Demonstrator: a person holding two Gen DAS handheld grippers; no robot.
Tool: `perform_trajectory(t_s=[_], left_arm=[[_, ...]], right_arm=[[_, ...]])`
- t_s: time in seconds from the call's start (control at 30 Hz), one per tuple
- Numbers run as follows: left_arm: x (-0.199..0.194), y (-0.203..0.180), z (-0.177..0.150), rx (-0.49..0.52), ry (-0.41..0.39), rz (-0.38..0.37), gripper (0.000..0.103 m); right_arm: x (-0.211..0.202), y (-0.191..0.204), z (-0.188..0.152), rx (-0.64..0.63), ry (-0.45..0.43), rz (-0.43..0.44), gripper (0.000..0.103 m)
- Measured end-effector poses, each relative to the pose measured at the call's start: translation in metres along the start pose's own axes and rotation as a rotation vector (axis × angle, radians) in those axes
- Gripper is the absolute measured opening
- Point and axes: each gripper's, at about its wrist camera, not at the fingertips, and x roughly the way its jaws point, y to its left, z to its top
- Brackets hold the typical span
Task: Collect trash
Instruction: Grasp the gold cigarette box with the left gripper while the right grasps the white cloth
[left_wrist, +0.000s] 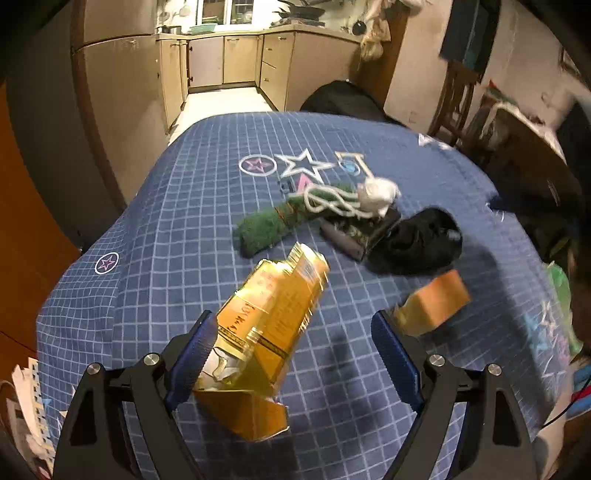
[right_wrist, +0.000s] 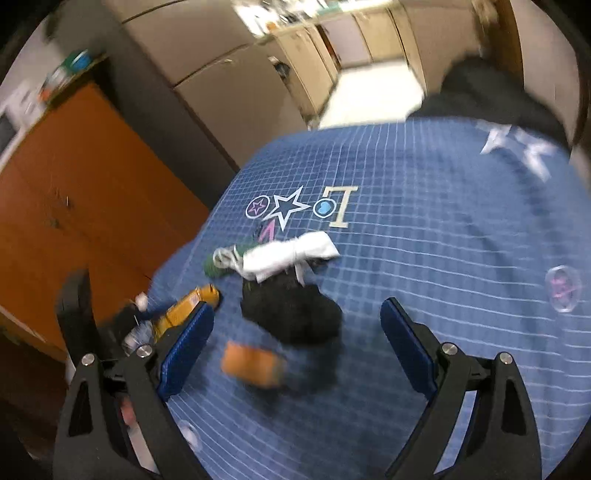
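On the gold wrapper (left_wrist: 271, 314) between my left fingers there is dark lettering along a band, but it is tilted and smeared and I cannot read it. The blue checked cloth (left_wrist: 166, 206) carries signs near its middle: a pink star in a ring (left_wrist: 257, 164), a big white-edged star (left_wrist: 303, 165), a large cream capital "L" (right_wrist: 340, 206) seen upside down from my right side, and a blue dot in a ring (right_wrist: 324, 208) beside it. Another ringed pink star (left_wrist: 107, 263) sits near the cloth's left edge.
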Motion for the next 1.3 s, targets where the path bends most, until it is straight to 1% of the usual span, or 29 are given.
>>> perform_trajectory(t_s=[0.07,0.13,0.17,0.23,0.27,0.37,0.4,0.43,0.5,0.53,0.57,0.6,0.63,0.67,0.7,0.73,0.77,0.87,0.9,0.93,1.0,1.07,1.13,1.17,1.2,1.27,1.3], left_arm=[[0.002,-0.003,-0.004,0.009,0.009,0.001,0.082],[0.003,-0.006,-0.008,0.033,0.009,0.025,0.079],[0.002,-0.006,-0.009,0.035,0.006,0.025,0.078],[-0.003,-0.002,-0.011,0.010,0.002,-0.008,0.077],[-0.005,0.003,-0.013,-0.014,-0.003,-0.033,0.077],[-0.010,0.018,-0.015,-0.068,-0.013,-0.073,0.077],[-0.012,0.019,-0.017,-0.078,-0.015,-0.080,0.077],[-0.013,0.022,-0.018,-0.094,-0.016,-0.091,0.077],[-0.014,0.028,-0.022,-0.119,-0.008,-0.103,0.077],[-0.015,0.029,-0.024,-0.127,-0.006,-0.104,0.077],[-0.016,0.032,-0.027,-0.136,-0.004,-0.113,0.077],[-0.017,0.034,-0.030,-0.141,-0.001,-0.121,0.077],[-0.017,0.036,-0.032,-0.143,0.001,-0.125,0.077],[-0.019,0.037,-0.034,-0.140,0.001,-0.127,0.077],[-0.021,0.037,-0.036,-0.129,0.003,-0.135,0.077],[-0.023,0.038,-0.039,-0.122,0.004,-0.138,0.077],[-0.025,0.037,-0.041,-0.113,0.003,-0.142,0.077],[-0.034,0.035,-0.047,-0.095,-0.017,-0.157,0.077],[-0.037,0.034,-0.048,-0.095,-0.031,-0.155,0.077],[-0.041,0.034,-0.049,-0.094,-0.050,-0.153,0.079],[-0.048,0.033,-0.048,-0.099,-0.087,-0.133,0.083],[-0.057,0.024,-0.043,-0.077,-0.145,-0.088,0.085],[-0.056,0.010,-0.035,-0.017,-0.172,-0.037,0.086],[-0.052,0.003,-0.031,0.009,-0.173,-0.004,0.086],[-0.047,-0.005,-0.027,0.036,-0.160,0.010,0.086],[-0.031,-0.017,-0.019,0.093,-0.125,0.048,0.086],[-0.023,-0.022,-0.018,0.113,-0.106,0.062,0.083]], right_arm=[[0.018,-0.007,0.017,0.073,0.038,0.013,0.088],[0.036,-0.012,0.026,0.130,0.083,0.018,0.080],[0.046,-0.014,0.030,0.149,0.101,0.010,0.079],[0.063,-0.015,0.037,0.182,0.126,-0.014,0.073],[0.070,-0.011,0.039,0.180,0.138,-0.024,0.073],[0.089,0.005,0.042,0.146,0.175,-0.058,0.071],[0.097,0.014,0.043,0.116,0.186,-0.079,0.066],[0.101,0.019,0.042,0.096,0.194,-0.091,0.054],[0.107,0.035,0.036,-0.002,0.205,-0.148,0.038],[0.107,0.041,0.032,-0.049,0.215,-0.162,0.032],[0.104,0.050,0.025,-0.126,0.225,-0.195,0.030],[0.099,0.056,0.018,-0.188,0.232,-0.219,0.025],[0.092,0.060,0.010,-0.243,0.239,-0.233,0.023],[0.078,0.063,-0.003,-0.307,0.249,-0.243,0.021],[0.068,0.064,-0.013,-0.357,0.255,-0.283,0.019],[0.055,0.062,-0.025,-0.407,0.249,-0.326,0.019],[0.038,0.055,-0.037,-0.415,0.244,-0.338,0.019],[-0.007,0.033,-0.063,-0.390,0.206,-0.328,0.019],[-0.027,0.023,-0.072,-0.359,0.183,-0.294,0.019],[-0.042,0.014,-0.080,-0.331,0.171,-0.280,0.019],[-0.059,0.008,-0.096,-0.339,0.161,-0.320,0.019],[-0.067,0.000,-0.106,-0.331,0.159,-0.347,0.019],[-0.070,-0.013,-0.117,-0.328,0.168,-0.387,0.021],[-0.068,-0.018,-0.118,-0.320,0.177,-0.387,0.022],[-0.070,-0.028,-0.118,-0.307,0.201,-0.376,0.022],[-0.065,-0.035,-0.125,-0.302,0.212,-0.380,0.022],[-0.059,-0.041,-0.124,-0.289,0.211,-0.367,0.025]])
